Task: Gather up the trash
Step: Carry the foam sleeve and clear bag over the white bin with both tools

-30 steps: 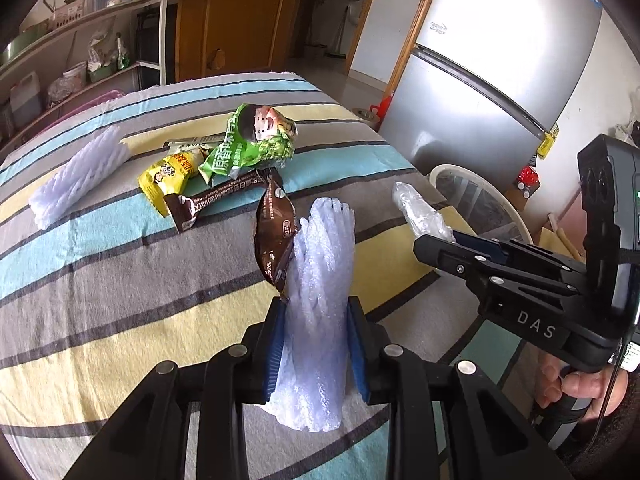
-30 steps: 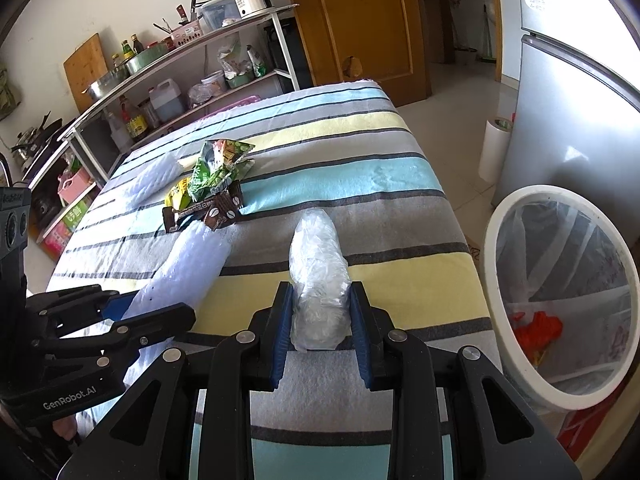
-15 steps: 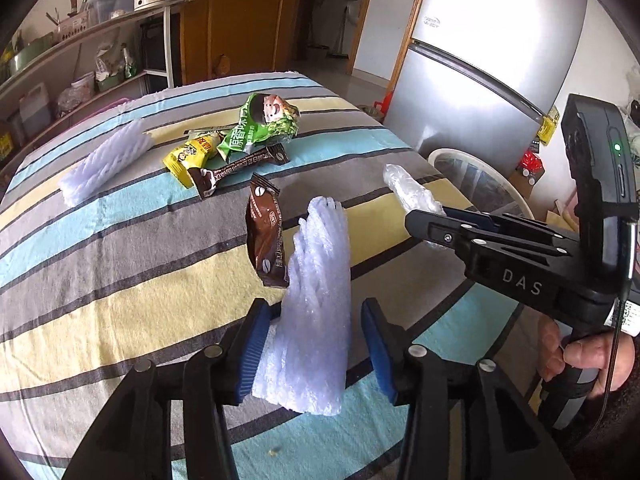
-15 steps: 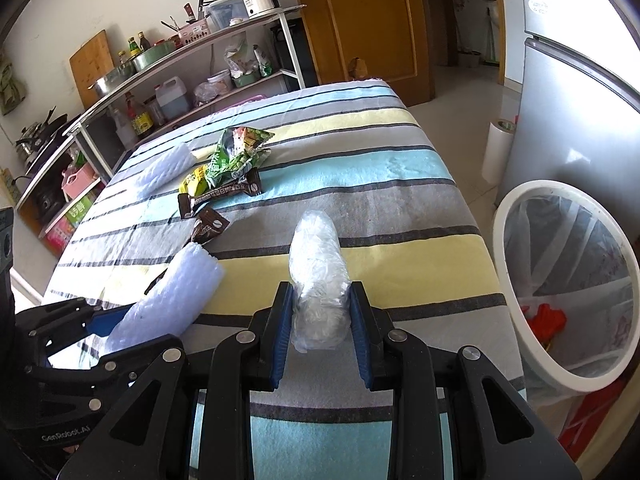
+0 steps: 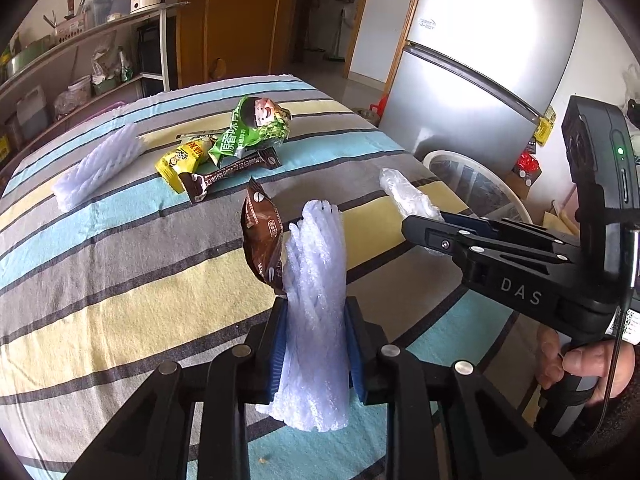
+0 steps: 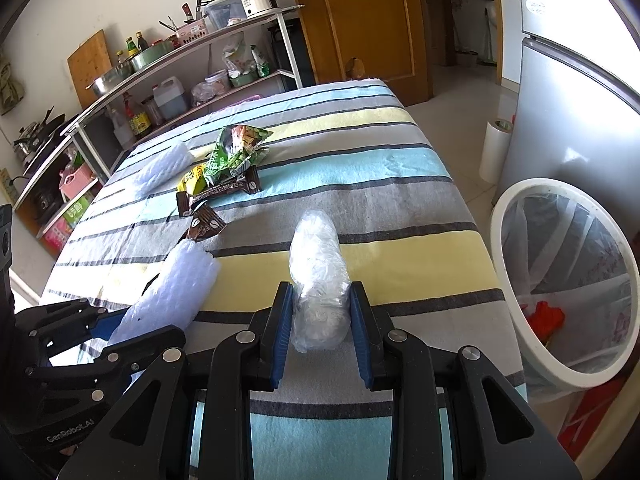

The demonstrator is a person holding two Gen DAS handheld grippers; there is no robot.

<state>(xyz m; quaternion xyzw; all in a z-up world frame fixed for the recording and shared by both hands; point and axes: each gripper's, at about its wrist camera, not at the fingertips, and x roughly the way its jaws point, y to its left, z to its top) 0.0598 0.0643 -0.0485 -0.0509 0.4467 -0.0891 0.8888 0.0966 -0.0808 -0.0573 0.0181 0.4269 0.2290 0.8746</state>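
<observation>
Step in hand: both grippers are loaded and the trash is ready for transfer to the bin.

Left gripper (image 5: 316, 344): the jaws are closing on a white foam net sleeve (image 5: 316, 300), which stands upright between the blue pads and is pressed by them. A brown coffee sachet (image 5: 262, 252) sits against the sleeve's left side; whether it is caught in the grip or only leaning cannot be told.

Right gripper (image 6: 320, 330): the jaws are clamped on a wad of clear plastic wrap (image 6: 318, 276), held above the striped tablecloth (image 6: 360, 184).

Next move, as a judgement: carry each load over the edge of the table to the white bin (image 6: 510, 280) standing on the floor beside the fridge, position the wad above the rim, then release. The foam sleeve is light and springy, so a firm grip is advisable during transit.

Remaining trash on the cloth: a green snack bag (image 5: 248, 132), a yellow wrapper (image 5: 182, 160), a long brown wrapper (image 5: 228, 174) and a second foam sleeve (image 5: 94, 170).

View differences: the right wrist view shows the inside of the bin, lined with a bag and holding something red (image 6: 546, 318); the left wrist view shows only part of its rim. The left wrist view alone shows the person's hand (image 5: 580, 364) on the right gripper's handle.
</observation>
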